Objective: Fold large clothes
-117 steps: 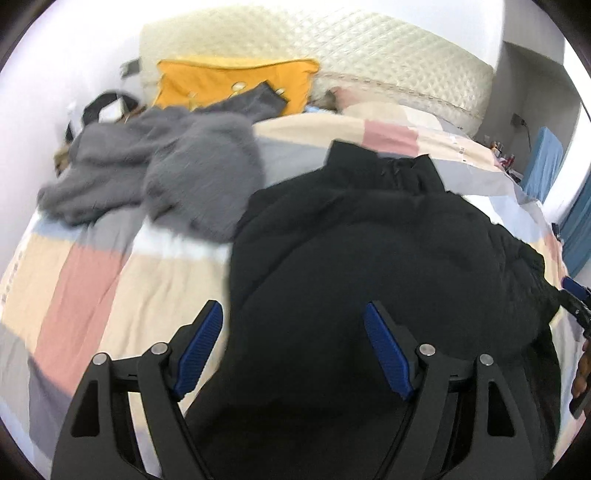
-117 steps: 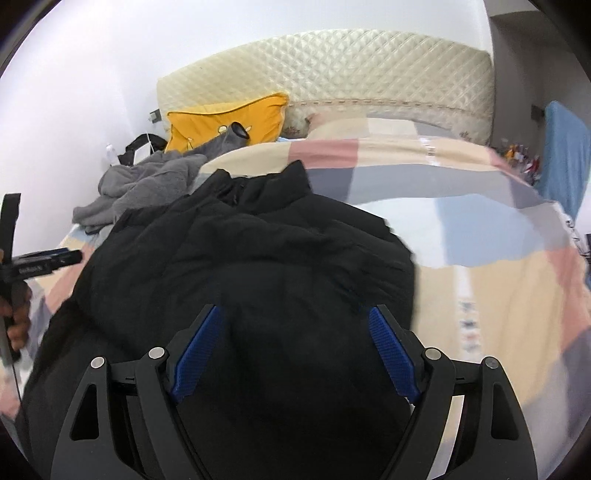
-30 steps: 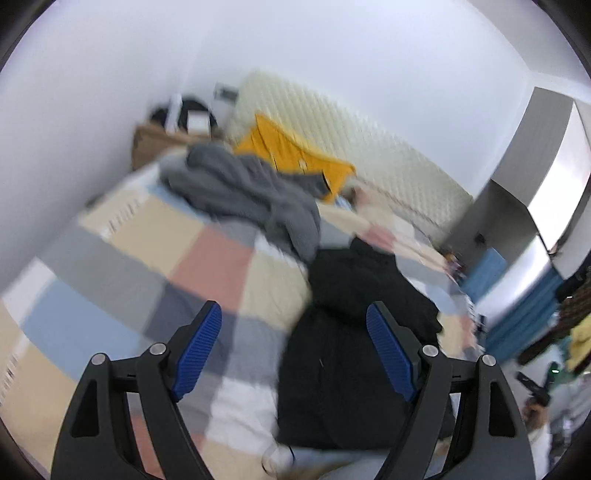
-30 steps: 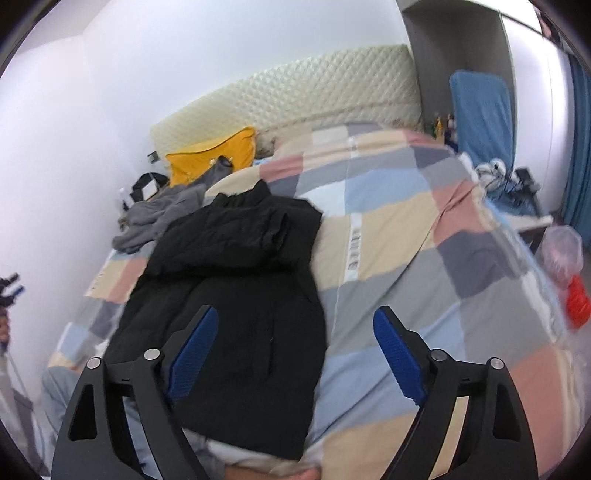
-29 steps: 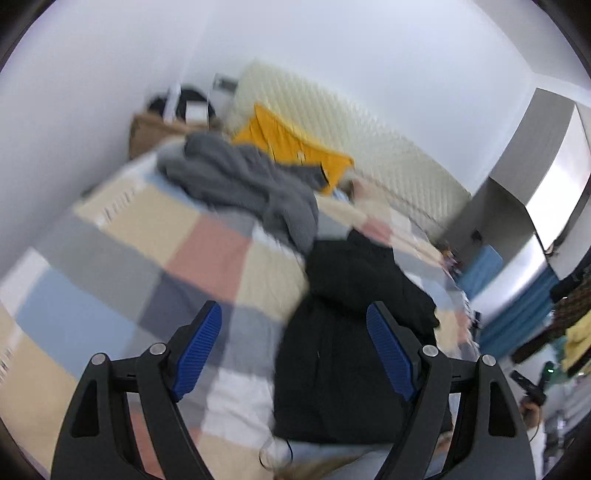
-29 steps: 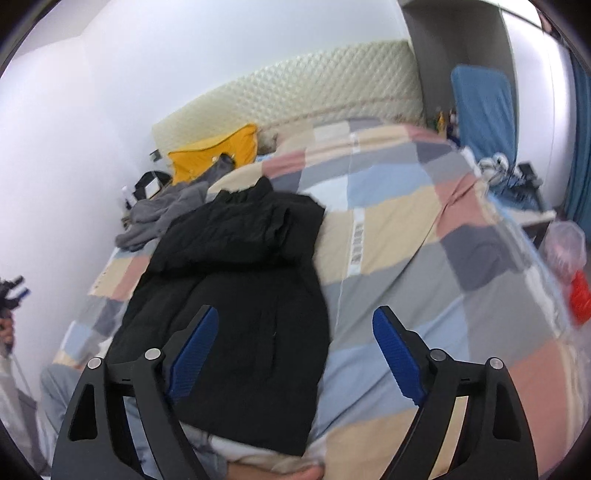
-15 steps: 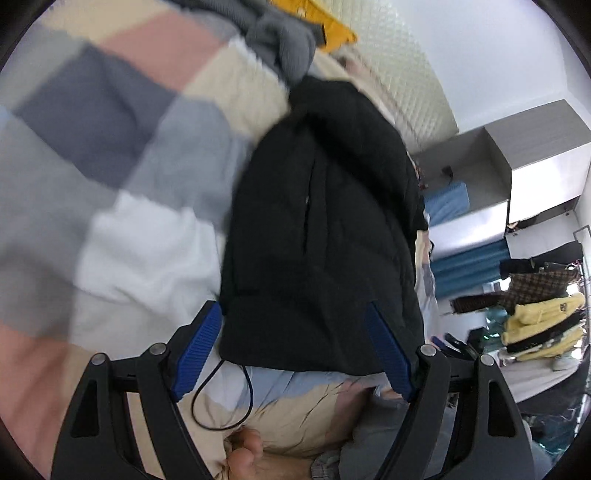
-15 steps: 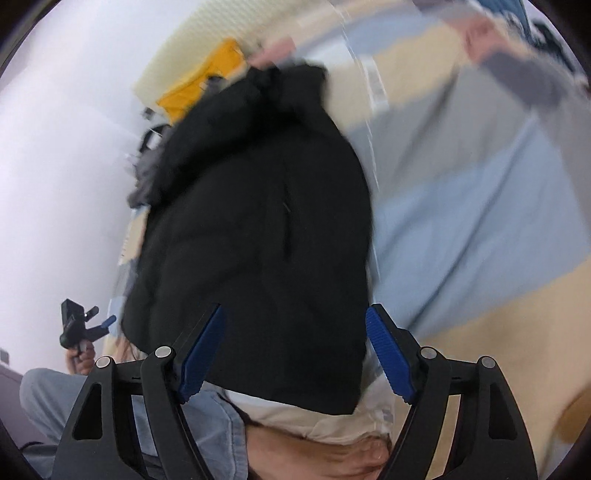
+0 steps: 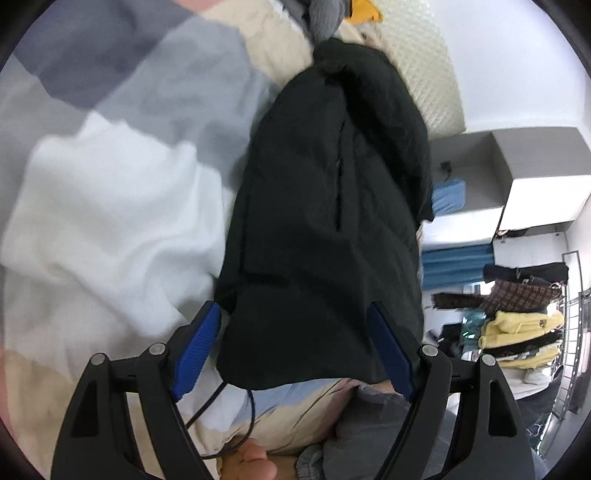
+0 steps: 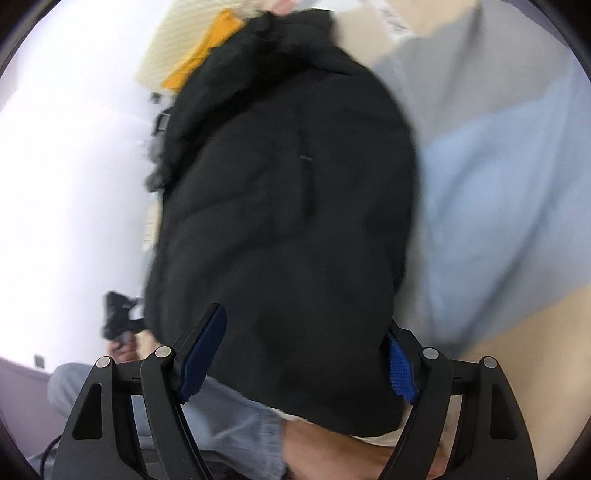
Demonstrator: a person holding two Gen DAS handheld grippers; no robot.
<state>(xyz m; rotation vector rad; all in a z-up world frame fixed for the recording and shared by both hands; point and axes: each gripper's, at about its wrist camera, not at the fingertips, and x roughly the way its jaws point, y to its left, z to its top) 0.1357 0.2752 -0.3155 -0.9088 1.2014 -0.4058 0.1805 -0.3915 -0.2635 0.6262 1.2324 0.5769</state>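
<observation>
Both grippers: jaws wide apart, nothing clamped.
Left gripper [image 9: 295, 347]: angled down, the jacket's hem lying between its blue pads.
Right gripper [image 10: 301, 352]: same tilt; its jaws have just been closing, now spread, hem between them.
Jacket [image 9: 328, 206]: black, flat on the checked bedspread [image 9: 110, 192], stretching ahead toward the headboard [image 9: 424, 62].
Picture: right view blurred.

No legible text, label, brand or number in either view. Faint printed marks on bedspread [image 10: 395, 18] too blurred to read.
</observation>
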